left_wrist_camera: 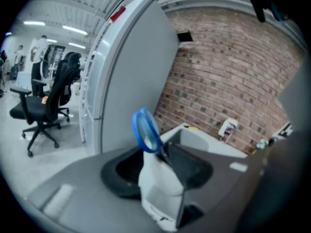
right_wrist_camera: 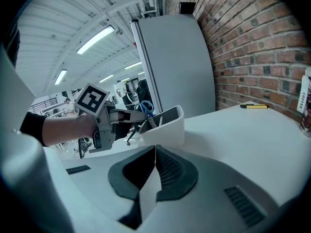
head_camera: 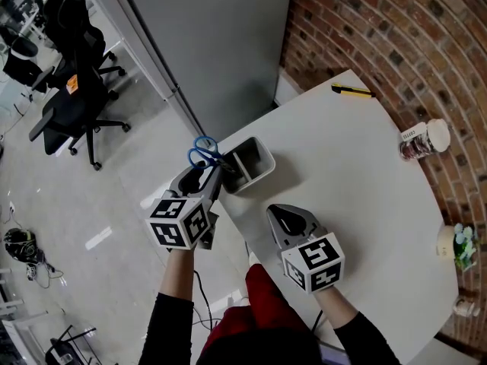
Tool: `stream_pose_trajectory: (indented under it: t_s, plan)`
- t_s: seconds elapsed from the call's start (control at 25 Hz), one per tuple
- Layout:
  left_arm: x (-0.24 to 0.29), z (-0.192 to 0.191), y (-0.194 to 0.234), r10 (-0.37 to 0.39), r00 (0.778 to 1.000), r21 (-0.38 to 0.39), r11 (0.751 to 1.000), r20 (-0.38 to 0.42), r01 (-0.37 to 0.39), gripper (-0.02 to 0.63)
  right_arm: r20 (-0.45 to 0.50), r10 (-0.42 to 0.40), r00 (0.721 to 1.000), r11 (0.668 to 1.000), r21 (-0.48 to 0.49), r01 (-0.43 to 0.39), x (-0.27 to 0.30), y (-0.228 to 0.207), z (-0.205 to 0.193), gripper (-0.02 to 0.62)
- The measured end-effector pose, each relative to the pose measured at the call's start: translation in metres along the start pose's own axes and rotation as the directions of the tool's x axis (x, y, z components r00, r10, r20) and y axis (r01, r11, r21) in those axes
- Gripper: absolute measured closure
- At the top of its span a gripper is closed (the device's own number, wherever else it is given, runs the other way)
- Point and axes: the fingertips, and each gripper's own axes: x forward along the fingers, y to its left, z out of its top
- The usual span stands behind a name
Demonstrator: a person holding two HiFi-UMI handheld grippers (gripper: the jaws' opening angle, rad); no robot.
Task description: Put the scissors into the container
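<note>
Hanging by the near edge of the table [head_camera: 358, 188], the right gripper [head_camera: 278, 212] has its fingers pressed together on nothing; I'd judge it is parked there to leave the other side room. Just beyond, the left gripper [head_camera: 212, 176] sits at the near-left corner of the container [head_camera: 263, 163] with its fingers spread wide. The blue-handled scissors [head_camera: 202, 153] stand blades down inside the container, handles poking above the rim between those fingers, which seem not to press them, though the left gripper view is blurred. That reads as a release, with the drop done. Farther back lie a yellow knife [head_camera: 352, 90] and a jar [head_camera: 424, 138] beside the brick wall
</note>
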Motion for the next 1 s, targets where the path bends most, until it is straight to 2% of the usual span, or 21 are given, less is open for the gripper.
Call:
stream_pose_trajectory:
  t_s: [0.52, 0.88, 1.0]
  plan:
    - [-0.016, -0.02, -0.004, 0.003, 1.0, -0.032, 0.999, -0.03, -0.004, 0.442, 0.006, 0.004, 1.0, 1.0, -0.01, -0.004, -0.007, 0.007, -0.001, 0.586]
    - [-0.044, -0.057, -0.022, -0.013, 0.997, -0.029, 1.0, -0.082, 0.01, 0.443, 0.022, 0.015, 1.0, 0.999, -0.029, -0.015, -0.015, 0.022, 0.0, 0.586]
    - [-0.055, -0.064, -0.03, -0.013, 0.996, -0.013, 1.0, -0.091, 0.012, 0.471, 0.023, 0.015, 1.0, 0.999, -0.034, -0.015, -0.02, 0.028, -0.002, 0.586]
